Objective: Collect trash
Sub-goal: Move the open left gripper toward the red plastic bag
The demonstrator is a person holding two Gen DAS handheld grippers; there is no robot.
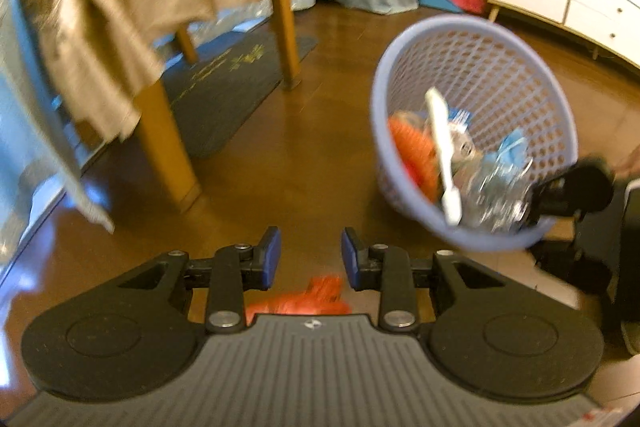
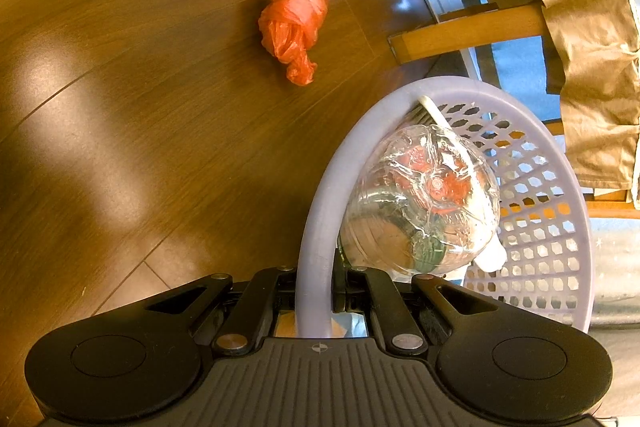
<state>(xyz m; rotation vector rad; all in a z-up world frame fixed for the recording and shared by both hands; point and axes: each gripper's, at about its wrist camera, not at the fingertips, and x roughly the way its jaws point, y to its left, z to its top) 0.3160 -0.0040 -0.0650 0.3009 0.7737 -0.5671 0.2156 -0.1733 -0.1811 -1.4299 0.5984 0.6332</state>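
Right gripper (image 2: 314, 301) clamped on basket (image 2: 320, 195) rim (bottle, scraps inside), left gripper (image 1: 311, 259) parted and empty above the orange bag (image 2: 296, 15) on the floor; next: lower, pinch bag.

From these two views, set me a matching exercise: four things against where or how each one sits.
Things:
1. orange plastic bag
2. lilac basket
3. clear plastic bottle
4. left tool

States:
A. inside the basket
B. loose on the wooden floor
C. open, nothing between its pads
D. rim clamped by the right tool

Pairs: 1-B, 2-D, 3-A, 4-C
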